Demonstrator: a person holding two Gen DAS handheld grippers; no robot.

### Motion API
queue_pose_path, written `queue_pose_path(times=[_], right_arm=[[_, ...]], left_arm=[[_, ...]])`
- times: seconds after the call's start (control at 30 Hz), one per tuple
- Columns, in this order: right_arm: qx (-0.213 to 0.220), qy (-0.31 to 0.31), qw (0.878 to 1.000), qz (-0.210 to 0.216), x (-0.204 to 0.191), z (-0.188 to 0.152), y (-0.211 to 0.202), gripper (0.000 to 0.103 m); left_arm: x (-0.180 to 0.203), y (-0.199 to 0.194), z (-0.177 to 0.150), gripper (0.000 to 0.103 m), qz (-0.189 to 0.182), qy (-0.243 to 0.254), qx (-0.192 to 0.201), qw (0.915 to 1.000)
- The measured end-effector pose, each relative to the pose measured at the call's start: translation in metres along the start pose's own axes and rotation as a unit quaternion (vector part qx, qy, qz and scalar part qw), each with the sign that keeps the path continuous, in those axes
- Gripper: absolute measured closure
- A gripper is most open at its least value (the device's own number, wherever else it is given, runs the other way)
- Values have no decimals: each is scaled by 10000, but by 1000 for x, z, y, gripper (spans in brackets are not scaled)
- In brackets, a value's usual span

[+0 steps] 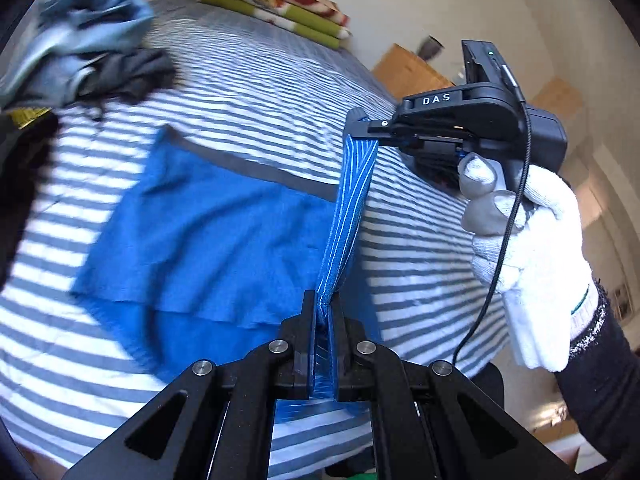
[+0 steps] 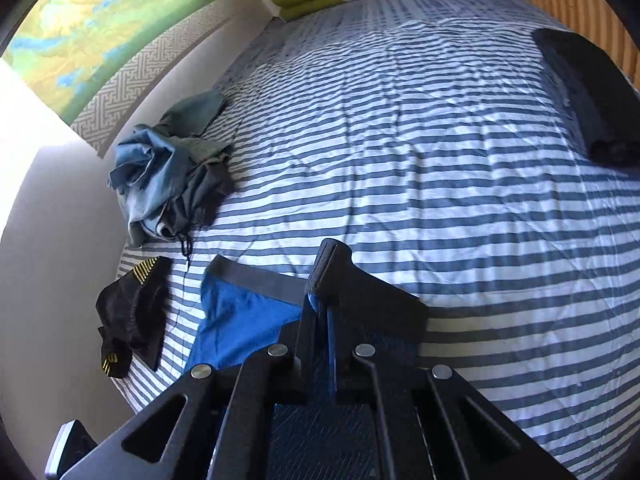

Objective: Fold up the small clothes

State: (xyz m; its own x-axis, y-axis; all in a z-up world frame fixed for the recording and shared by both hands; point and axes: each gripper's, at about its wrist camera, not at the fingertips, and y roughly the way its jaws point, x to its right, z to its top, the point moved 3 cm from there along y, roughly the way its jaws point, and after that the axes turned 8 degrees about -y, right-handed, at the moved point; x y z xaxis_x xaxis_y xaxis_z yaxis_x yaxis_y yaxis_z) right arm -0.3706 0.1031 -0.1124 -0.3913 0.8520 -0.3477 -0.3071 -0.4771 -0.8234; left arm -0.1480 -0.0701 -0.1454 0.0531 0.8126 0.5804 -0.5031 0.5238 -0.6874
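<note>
A: The left hand-held gripper (image 1: 325, 312) is clamped tight on one end of a blue pinstriped garment (image 1: 347, 216). Its fabric fills the slot between the jaws.

B: And the right hand-held gripper (image 1: 362, 126)?

A: Closed on the other end, held by a white-gloved hand (image 1: 524, 248). The cloth is pulled into a narrow taut band between the two, its long axis running from the near gripper up and slightly right to the far one.

B: Where is it against the bed?

A: Lifted above the striped bed cover (image 1: 248, 80), with a blue piece with a grey waistband (image 1: 208, 232) lying flat just under it; whether they are one garment I cannot tell.

B: What is unclear?

A: The crumpled pile of pale blue and grey clothes (image 1: 88, 48) is blurred. In the right wrist view the gripper hides most of the band. A black and yellow garment (image 2: 132, 320) lies near the bed's edge, a dark folded item (image 2: 588, 96) far right, cut off.
</note>
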Motion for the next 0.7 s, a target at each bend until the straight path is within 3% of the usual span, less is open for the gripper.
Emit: queue_pose_path(times=[0.27,0.33,0.4,0.7], right_arm=[[-342,-542,9978,-167,-90,23,78,99],[-425,-654,9966,-263,-104,25,95,99],[-519,-708,9956,-321,-115,25,111,99],[-658,-882,9923,-561,-132,21,145,99]], left_arm=[[-97,-23,10,99,319,-612,273,9972],[-122,-16,13,99,158,-1024,161,9945],[-139,-16,14,99,235,-1248,188,9917],[-155,-15,11,99,343,-1276,146,9911]])
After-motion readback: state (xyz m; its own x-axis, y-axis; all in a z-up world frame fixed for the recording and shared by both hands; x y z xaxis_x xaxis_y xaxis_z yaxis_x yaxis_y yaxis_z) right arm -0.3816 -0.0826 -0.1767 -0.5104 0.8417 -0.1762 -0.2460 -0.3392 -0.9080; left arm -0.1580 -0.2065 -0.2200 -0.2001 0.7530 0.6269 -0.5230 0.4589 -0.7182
